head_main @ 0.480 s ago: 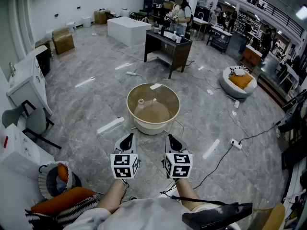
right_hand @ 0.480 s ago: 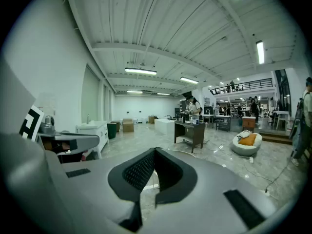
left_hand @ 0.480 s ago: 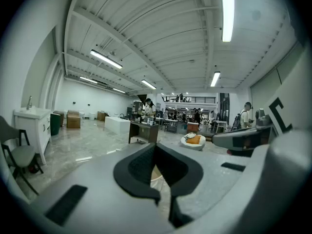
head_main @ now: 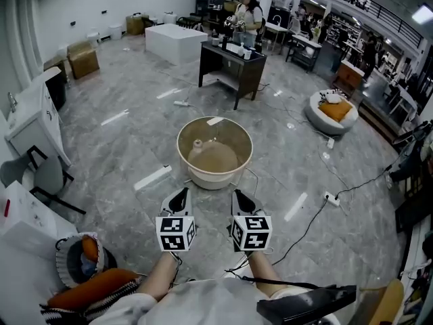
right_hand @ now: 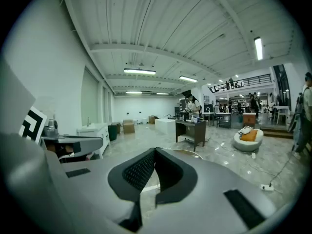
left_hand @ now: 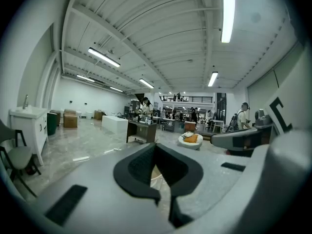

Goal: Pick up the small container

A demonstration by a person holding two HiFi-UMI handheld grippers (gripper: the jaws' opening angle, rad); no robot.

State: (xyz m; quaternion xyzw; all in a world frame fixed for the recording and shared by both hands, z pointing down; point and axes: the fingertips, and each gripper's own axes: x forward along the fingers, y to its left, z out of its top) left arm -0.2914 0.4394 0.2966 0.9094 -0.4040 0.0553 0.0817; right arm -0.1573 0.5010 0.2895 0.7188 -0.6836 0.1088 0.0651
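Observation:
A wide beige tub (head_main: 247,156) stands on the grey floor ahead of me, with sandy water in it. The small container (head_main: 198,146), a pale bottle-shaped pot, sits in the tub's left half. Short of the tub's near rim, my left gripper (head_main: 180,193) and right gripper (head_main: 241,195) are side by side, both shut and empty. In the left gripper view the jaws (left_hand: 156,145) meet at their tips, pointing across the hall. The right gripper view has the right gripper (right_hand: 155,150) closed the same way, with the tub's rim (right_hand: 185,152) just beyond.
A dark desk (head_main: 231,65) with a person (head_main: 247,9) at it stands beyond the tub, and a white block (head_main: 174,42) lies further back. A power strip and cables (head_main: 331,199) run at the right. A white strip (head_main: 152,177) lies left of the tub. A basket (head_main: 80,256) sits at my near left.
The head view has shifted a little. Both grippers keep their place before the tub, still closed.

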